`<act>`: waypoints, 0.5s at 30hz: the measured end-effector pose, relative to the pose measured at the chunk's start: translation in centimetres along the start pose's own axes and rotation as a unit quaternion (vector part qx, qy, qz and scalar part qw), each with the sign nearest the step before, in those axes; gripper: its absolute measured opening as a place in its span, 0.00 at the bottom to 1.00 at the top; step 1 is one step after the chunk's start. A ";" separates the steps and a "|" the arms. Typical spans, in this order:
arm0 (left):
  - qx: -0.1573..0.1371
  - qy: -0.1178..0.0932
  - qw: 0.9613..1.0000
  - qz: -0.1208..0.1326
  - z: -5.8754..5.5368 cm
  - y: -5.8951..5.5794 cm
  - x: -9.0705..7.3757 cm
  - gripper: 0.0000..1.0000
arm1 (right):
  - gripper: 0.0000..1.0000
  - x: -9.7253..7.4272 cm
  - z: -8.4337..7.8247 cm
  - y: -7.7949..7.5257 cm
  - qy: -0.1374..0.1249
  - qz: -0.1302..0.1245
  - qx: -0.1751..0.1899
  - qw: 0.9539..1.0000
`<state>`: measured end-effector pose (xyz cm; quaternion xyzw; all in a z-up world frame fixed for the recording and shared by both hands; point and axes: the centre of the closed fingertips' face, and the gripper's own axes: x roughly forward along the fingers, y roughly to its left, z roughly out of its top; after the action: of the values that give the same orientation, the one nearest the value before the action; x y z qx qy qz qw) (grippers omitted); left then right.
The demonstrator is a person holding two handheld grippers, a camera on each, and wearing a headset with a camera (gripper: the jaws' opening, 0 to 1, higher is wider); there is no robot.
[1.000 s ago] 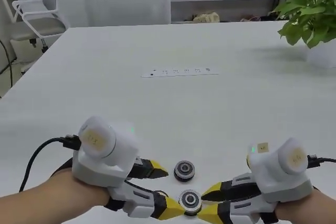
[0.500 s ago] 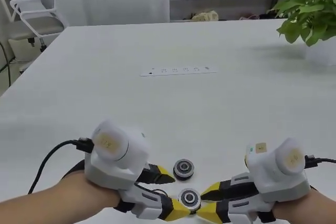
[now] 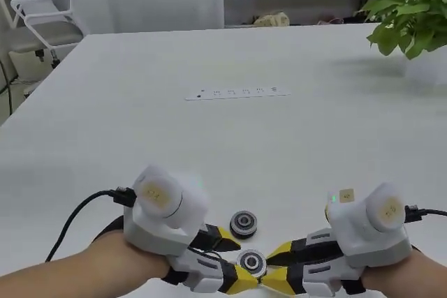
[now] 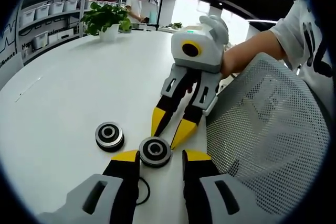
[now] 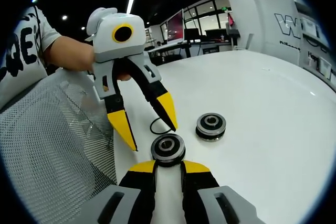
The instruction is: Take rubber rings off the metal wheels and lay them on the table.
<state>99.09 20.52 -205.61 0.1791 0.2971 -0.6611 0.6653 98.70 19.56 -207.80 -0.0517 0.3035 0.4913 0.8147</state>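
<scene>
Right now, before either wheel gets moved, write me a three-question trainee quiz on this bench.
1. Multiple choice: how many metal wheels lie on the table? A one, B two, C four.
2. True or false: the left tongs are shut on the far wheel.
3. Short answer: which wheel sits at the tips of both the left tongs and the right tongs?
Key: 1 B. 2 false: the left tongs stand open, and the far wheel lies apart from both. 3 the near wheel.
</scene>
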 end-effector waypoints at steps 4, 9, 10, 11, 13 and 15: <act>0.005 0.001 1.000 -0.001 0.0 -0.2 0.3 0.25 | 0.15 0.0 0.0 0.0 -0.002 -0.001 0.001 1.000; 0.008 0.002 1.000 -0.002 0.0 -0.2 0.5 0.22 | 0.15 0.0 0.0 0.0 -0.002 -0.001 -0.001 1.000; 0.009 0.000 1.000 -0.002 0.1 -0.2 0.5 0.21 | 0.15 0.0 0.0 -0.1 -0.002 -0.001 -0.001 1.000; 0.009 0.001 1.000 -0.001 0.1 -0.1 0.5 0.20 | 0.15 0.0 0.0 -0.1 -0.002 -0.001 -0.001 1.000; 0.009 0.000 1.000 -0.001 0.1 -0.1 0.6 0.19 | 0.14 0.1 0.0 -0.1 -0.002 -0.001 -0.001 1.000; 0.014 0.000 1.000 0.002 0.1 0.0 0.6 0.17 | 0.14 0.1 0.0 -0.1 -0.002 -0.002 -0.001 1.000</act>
<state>99.09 20.00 -205.89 0.1886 0.2873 -0.6636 0.6645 98.82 19.55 -207.85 -0.0525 0.3012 0.4904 0.8161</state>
